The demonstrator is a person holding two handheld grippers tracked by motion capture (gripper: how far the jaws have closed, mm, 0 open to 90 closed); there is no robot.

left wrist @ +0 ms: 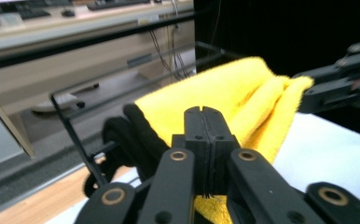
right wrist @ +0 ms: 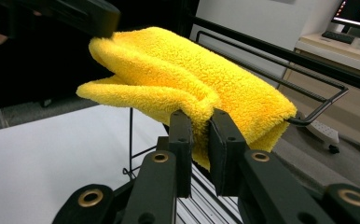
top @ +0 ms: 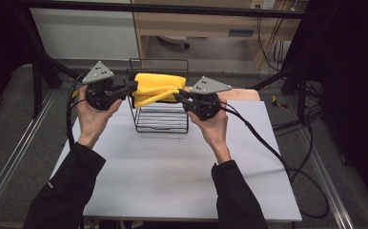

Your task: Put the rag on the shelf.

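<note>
I am looking down at one black wire basket [top: 160, 121] standing on the white table [top: 172, 176], and one folded yellow towel [top: 158, 88] is sitting across its top rim rather than down inside it. Below the towel, the basket's floor of thin bars is lying bare in the high view.

I am holding one gripper in each hand, two in all. The left gripper [top: 130, 88] is reaching in at the towel's left end, and the right gripper [top: 179, 97] is meeting the towel's right front corner.

In the left gripper view, its jaws are pressing flat together with only a thin seam between them, and a bit of yellow pile is showing just under them; I cannot tell for sure whether a thin edge of towel [left wrist: 229, 98] is caught in that seam. This view is also showing the other gripper [left wrist: 308, 91] at the towel's far end, and the basket's top bar [left wrist: 99, 88] running past behind the cloth.

In the right gripper view, the two jaws are standing slightly apart and pinching a thick fold of the towel [right wrist: 192, 79] between their pads. Here I am seeing what the high view is hiding: the towel's lower layer is sagging beneath the upper one, and its far end is resting against the basket's rim [right wrist: 308, 93].
</note>
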